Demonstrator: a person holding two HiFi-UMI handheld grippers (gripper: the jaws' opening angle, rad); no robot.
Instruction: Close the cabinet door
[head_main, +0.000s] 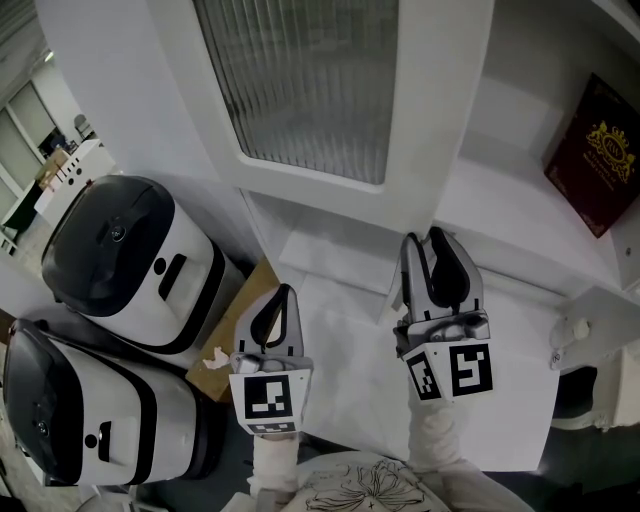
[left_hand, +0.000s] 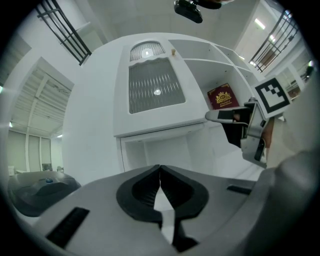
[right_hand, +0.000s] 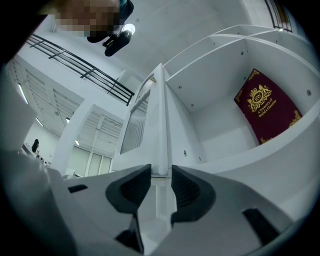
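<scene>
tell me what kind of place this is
Probably an indoor lab or demo hall set up like a home: a white cabinet with a ribbed-glass cabinet door, a maroon book on its shelf, two rice-cooker-like appliances beside it, and railed walkways overhead.

blocked: cabinet door (head_main: 430, 120) edge ahead | free: shelf (head_main: 520, 225) beside red book (head_main: 595, 155), seemingly | low left: cookers (head_main: 120, 250)

cabinet door (head_main: 310, 90) left of shelf (head_main: 500, 215) | book (head_main: 592, 155) in shelf | cookers (head_main: 130, 260) far left
</scene>
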